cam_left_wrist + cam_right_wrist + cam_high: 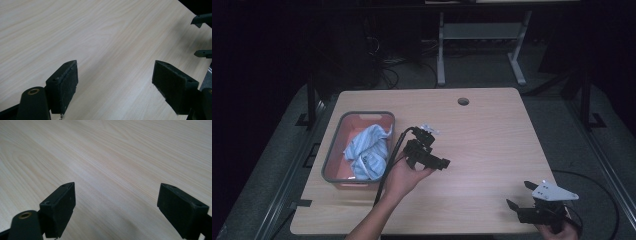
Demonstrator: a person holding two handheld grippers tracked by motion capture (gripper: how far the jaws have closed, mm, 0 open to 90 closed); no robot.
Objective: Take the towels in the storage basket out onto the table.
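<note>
Here the crumpled light-blue cloth point(366, 151) lies inside the grey basket point(333, 150) at the frame's left-centre. The left gripper point(432, 161), jaws apart and empty, sits just to its right, pointing away. The right gripper point(522, 195), also apart, rests at the counter's point(492, 130) lower right, much farther off.

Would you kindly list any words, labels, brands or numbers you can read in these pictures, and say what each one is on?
None: no readable text anywhere.
The grey basket, the light blue cloth inside it and the wooden table carry no print.
The left tongs and right tongs show no legible marking.
</note>
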